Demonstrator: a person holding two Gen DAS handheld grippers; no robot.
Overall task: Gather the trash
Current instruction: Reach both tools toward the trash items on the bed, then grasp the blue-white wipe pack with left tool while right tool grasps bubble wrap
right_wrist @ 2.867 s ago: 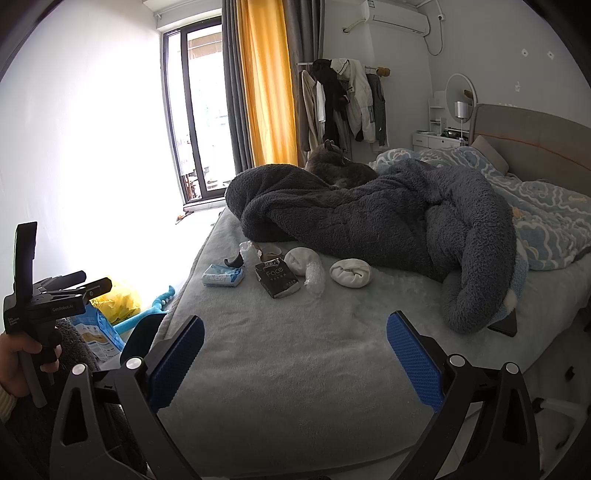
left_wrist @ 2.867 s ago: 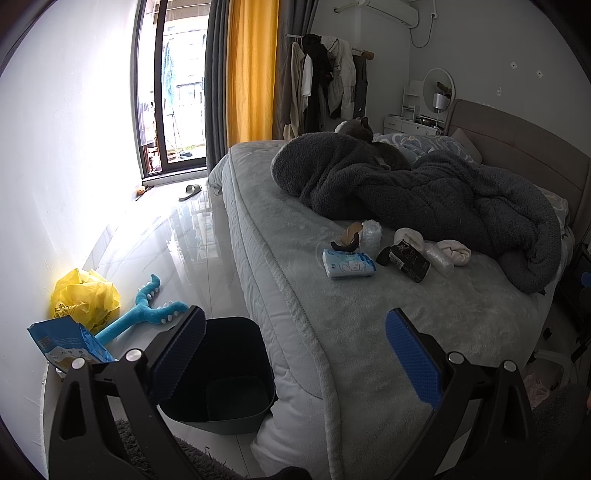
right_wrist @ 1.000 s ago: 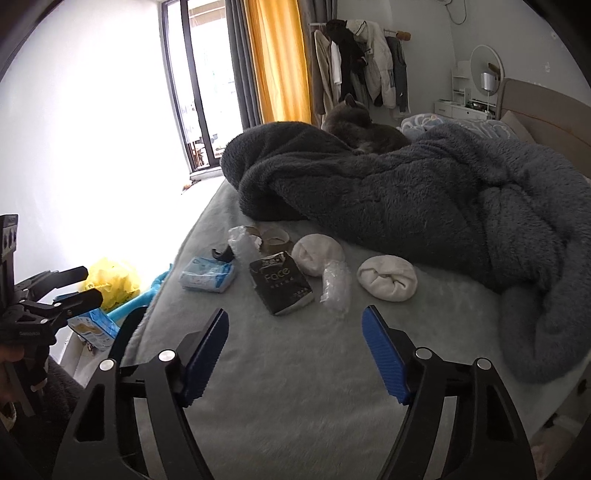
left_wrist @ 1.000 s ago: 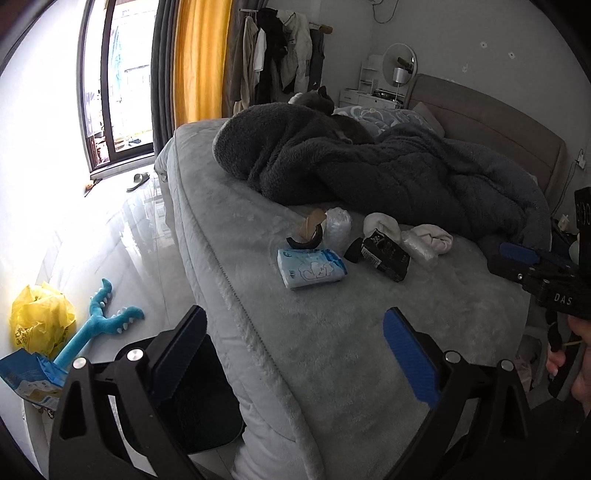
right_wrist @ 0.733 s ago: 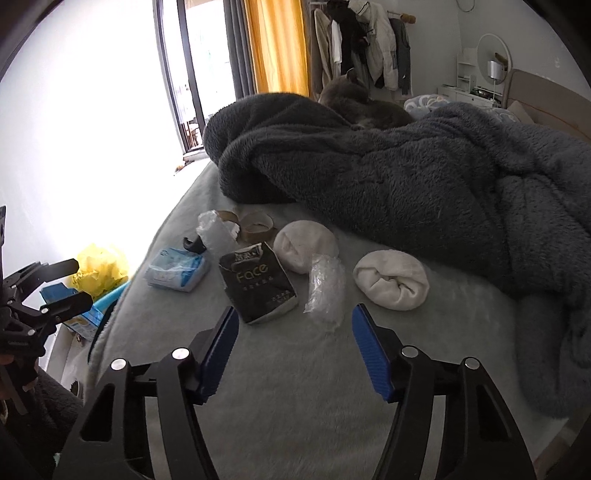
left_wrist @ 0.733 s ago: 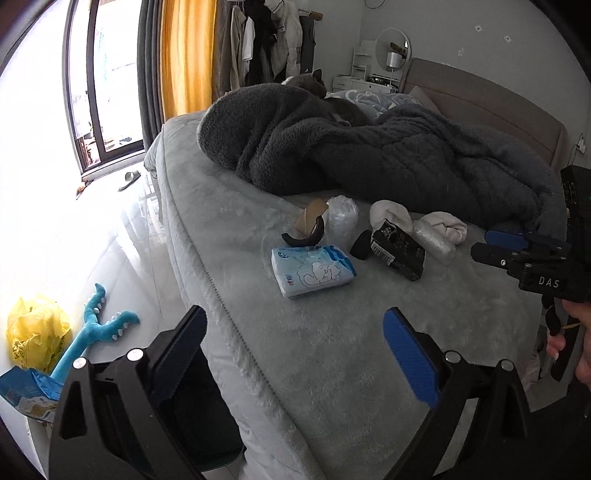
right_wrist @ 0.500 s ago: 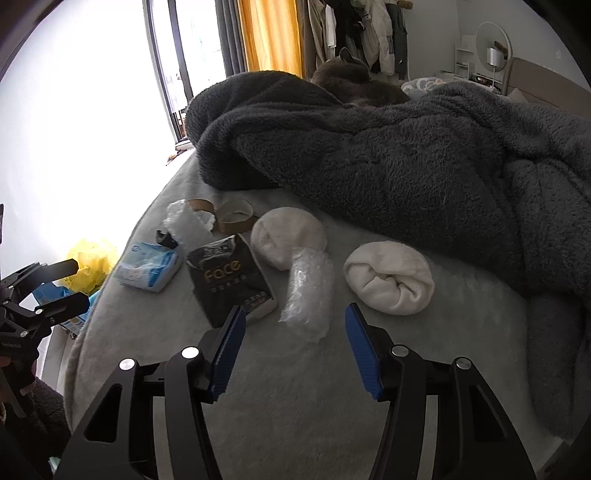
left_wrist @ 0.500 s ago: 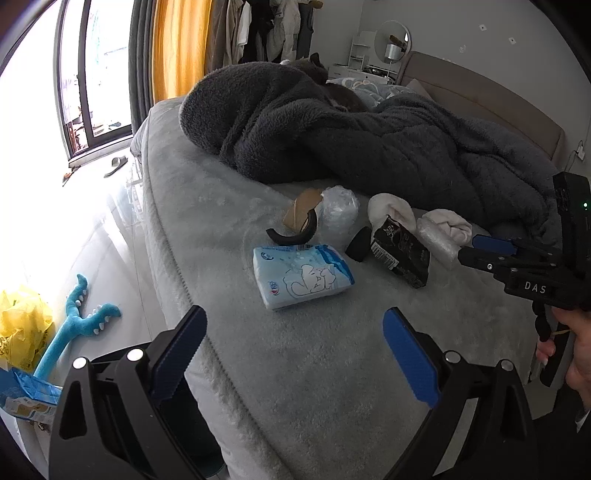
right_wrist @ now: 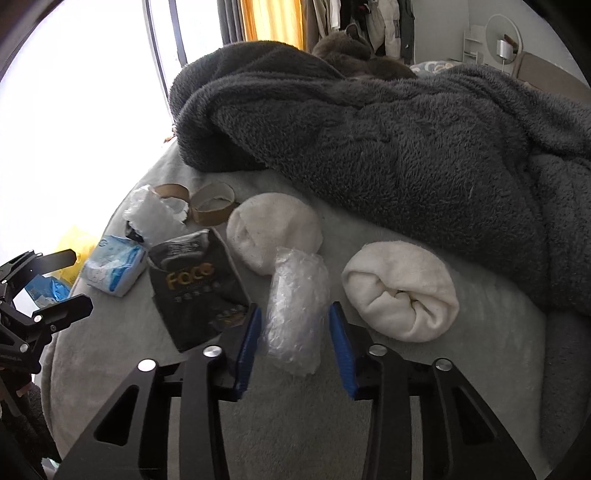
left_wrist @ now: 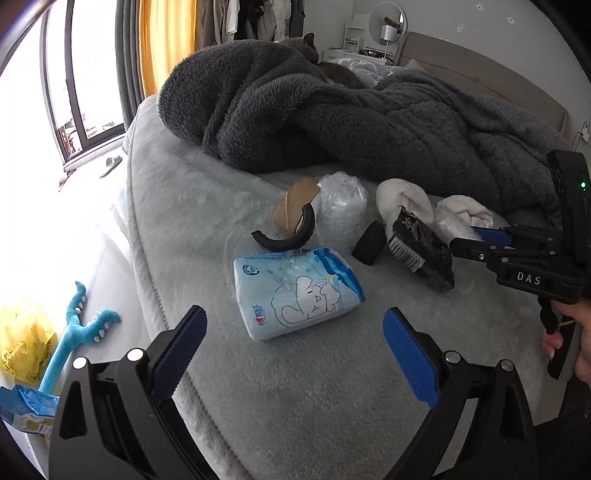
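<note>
A lived-in home bedroom. A wide bed point(left_wrist: 295, 406) with a pale fleecy cover fills the middle, a rumpled dark grey blanket point(left_wrist: 369, 122) heaped on it. Behind the bed stand an upholstered headboard point(left_wrist: 480, 74), a round vanity mirror point(left_wrist: 386, 18) on white shelves, and hanging clothes point(left_wrist: 266, 18). Left of the bed are a yellow curtain point(left_wrist: 166, 44) and a tall window point(left_wrist: 77, 85).
</note>
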